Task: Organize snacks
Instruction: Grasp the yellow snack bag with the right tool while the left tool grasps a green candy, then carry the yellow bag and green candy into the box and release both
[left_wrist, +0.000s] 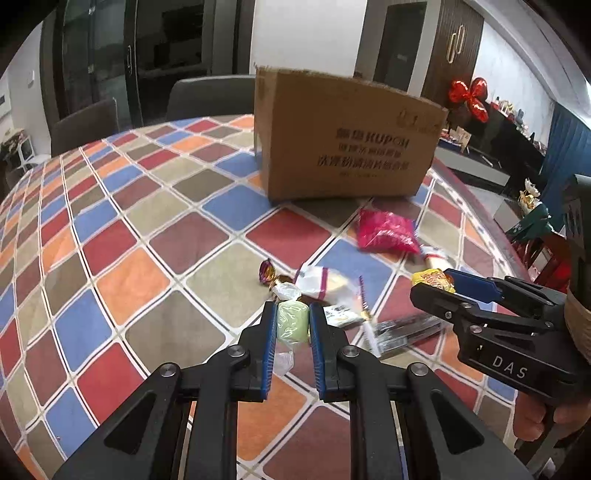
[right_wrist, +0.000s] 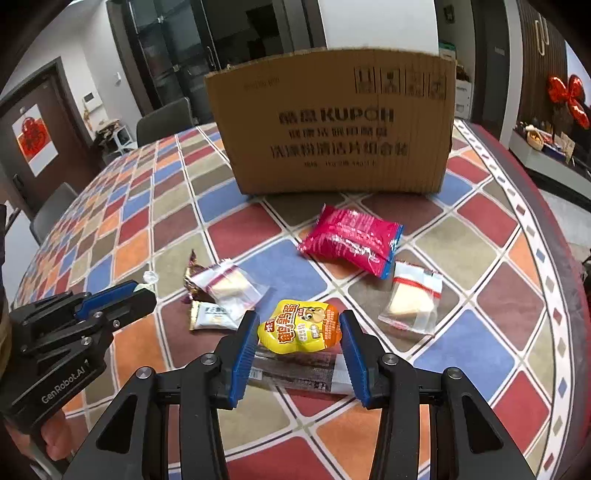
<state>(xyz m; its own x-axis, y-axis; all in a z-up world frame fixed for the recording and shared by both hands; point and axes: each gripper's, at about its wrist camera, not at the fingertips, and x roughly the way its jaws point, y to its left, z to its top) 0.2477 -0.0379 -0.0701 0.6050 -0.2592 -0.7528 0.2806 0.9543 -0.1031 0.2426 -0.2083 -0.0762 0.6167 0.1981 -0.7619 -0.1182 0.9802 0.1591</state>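
My left gripper (left_wrist: 292, 321) is shut on a pale green wrapped candy (left_wrist: 292, 322), held just above the tablecloth. My right gripper (right_wrist: 299, 332) is shut on a yellow and orange snack packet (right_wrist: 300, 325); it also shows in the left wrist view (left_wrist: 433, 279). A cardboard box (right_wrist: 332, 125) stands at the back of the table. On the cloth lie a pink packet (right_wrist: 351, 240), two clear zip bags with pale snacks (right_wrist: 413, 299) (right_wrist: 229, 282), a purple-gold candy (right_wrist: 192, 273), a white bar (right_wrist: 216, 315) and a long dark packet (right_wrist: 303, 373) under my right gripper.
A round table with a chequered cloth (left_wrist: 129, 240) holds everything. Grey chairs (left_wrist: 207, 94) stand behind it. The table's right edge (right_wrist: 546, 206) curves close to the snacks. A side cabinet with red balloon decoration (left_wrist: 469, 98) is at far right.
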